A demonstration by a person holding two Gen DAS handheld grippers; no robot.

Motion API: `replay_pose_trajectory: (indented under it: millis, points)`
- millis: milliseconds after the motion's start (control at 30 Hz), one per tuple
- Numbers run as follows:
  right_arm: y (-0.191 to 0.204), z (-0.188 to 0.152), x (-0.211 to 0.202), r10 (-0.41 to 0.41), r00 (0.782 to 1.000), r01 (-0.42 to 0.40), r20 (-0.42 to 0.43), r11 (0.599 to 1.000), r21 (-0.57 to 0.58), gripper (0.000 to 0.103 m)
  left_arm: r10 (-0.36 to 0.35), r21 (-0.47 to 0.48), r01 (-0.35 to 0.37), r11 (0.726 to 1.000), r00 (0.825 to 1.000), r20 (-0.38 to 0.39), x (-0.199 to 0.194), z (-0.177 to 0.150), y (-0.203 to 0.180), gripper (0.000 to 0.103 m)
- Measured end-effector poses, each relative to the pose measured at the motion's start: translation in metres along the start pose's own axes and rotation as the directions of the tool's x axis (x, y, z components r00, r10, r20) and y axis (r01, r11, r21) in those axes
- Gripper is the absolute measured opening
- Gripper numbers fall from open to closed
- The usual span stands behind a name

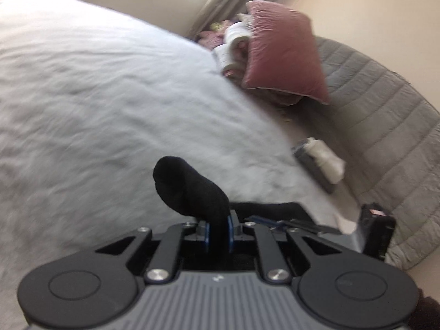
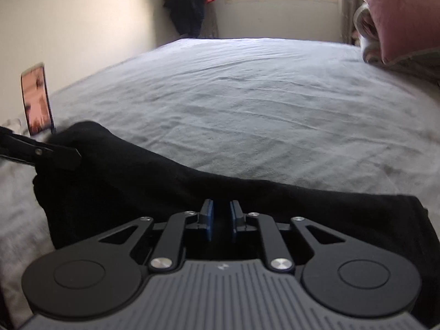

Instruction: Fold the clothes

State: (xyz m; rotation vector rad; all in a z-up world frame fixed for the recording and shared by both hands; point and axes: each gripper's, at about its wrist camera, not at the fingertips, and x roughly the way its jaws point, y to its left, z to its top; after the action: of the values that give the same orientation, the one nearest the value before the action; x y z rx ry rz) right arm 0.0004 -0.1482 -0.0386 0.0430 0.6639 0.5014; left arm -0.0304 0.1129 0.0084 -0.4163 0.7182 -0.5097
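A black garment (image 2: 192, 192) lies along the near edge of the bed (image 2: 247, 104), strung between the two tongs. The left tongs (image 1: 218, 231) are clenched on a bunched corner of it, and a fat roll of cloth sticks up past the blue pads. Seen from the right wrist, that corner is raised off the sheet while the rest sags back down. The right tongs (image 2: 221, 218) sit over the hem with the jaws nearly together; the cloth there is black against black, so I cannot tell whether they pinch it.

The cloth looks soft, light and limp, like a thick knit. It will droop and fold under its own weight, and it won't slip much in rubber pads. Nothing about it is fragile. I judge the best hold is at the two corners of one edge, taken thin rather than bunched, so the piece hangs flat. A pink pillow (image 1: 283, 52) sits well away at the head of the bed.
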Motion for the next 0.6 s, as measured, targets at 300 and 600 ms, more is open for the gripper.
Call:
replay_pose_trajectory:
  millis: [300,600]
  points:
    - [-0.07,0.014,-0.043,0.098,0.991,-0.129,0.093,0.892,0.434,0.045,-0.091,-0.004,0.091,0.996,0.994,-0.054,0.049,0.013,-0.068,0.012]
    - [-0.138,-0.007,-0.055,0.177,0.969,-0.246,0.175,0.583,0.774,0.057,-0.134,0.069,0.151,0.986,0.969,-0.21,0.11,-0.019,-0.096,0.02]
